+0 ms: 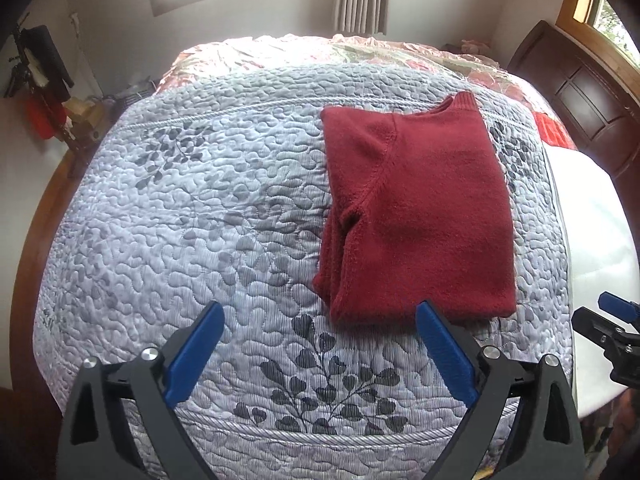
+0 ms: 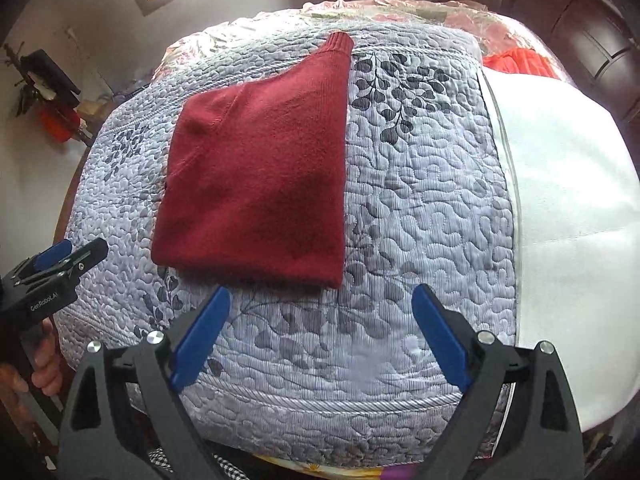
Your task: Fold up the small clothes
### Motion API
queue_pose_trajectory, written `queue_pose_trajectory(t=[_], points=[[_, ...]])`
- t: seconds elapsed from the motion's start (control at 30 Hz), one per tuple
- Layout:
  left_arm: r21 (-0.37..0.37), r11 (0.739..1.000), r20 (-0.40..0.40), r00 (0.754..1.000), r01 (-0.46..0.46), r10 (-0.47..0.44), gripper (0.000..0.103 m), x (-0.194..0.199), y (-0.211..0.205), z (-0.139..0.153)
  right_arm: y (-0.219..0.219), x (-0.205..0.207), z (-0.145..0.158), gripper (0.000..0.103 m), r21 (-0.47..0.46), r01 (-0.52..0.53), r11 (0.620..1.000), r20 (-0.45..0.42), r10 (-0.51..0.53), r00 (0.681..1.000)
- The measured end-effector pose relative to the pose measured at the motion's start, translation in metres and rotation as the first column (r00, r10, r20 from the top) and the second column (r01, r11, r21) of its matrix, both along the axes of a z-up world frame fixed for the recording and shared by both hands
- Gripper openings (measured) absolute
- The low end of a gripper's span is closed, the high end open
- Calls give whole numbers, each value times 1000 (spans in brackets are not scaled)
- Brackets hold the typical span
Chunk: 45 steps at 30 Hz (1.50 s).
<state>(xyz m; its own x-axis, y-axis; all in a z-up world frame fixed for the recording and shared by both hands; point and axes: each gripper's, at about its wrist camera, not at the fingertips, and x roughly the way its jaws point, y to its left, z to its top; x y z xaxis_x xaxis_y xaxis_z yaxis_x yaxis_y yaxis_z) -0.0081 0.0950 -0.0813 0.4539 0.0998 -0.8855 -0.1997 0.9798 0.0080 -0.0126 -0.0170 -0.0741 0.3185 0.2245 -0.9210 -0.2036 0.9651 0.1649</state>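
Red sweater [image 1: 416, 216] lies folded lengthwise on the grey quilt [image 1: 192, 216] covering the bed, ribbed collar twd the far edge, hem twd the near edge, one sleeve tucked along its left side. White sheet [image 2: 568, 216] covers the bed's right side, just beside the quilt. Left tongs [image 1: 320, 350] spread wide, empty, above the quilt nr the near edge, right blue tip close to the hem. Right tongs [image 2: 320, 334] also spread, empty, nr the hem's right corner.

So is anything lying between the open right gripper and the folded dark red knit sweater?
No. In the right wrist view, only bare grey leaf-print quilt separates the right gripper from the sweater.
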Motion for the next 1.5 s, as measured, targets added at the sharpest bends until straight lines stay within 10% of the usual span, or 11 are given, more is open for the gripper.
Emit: queue_pose_trajectory(t=[1.5], points=[[44, 999, 9, 1000, 5, -6, 97, -39, -12, 26, 20, -31, 21, 95, -38, -30, 999, 37, 32, 999]])
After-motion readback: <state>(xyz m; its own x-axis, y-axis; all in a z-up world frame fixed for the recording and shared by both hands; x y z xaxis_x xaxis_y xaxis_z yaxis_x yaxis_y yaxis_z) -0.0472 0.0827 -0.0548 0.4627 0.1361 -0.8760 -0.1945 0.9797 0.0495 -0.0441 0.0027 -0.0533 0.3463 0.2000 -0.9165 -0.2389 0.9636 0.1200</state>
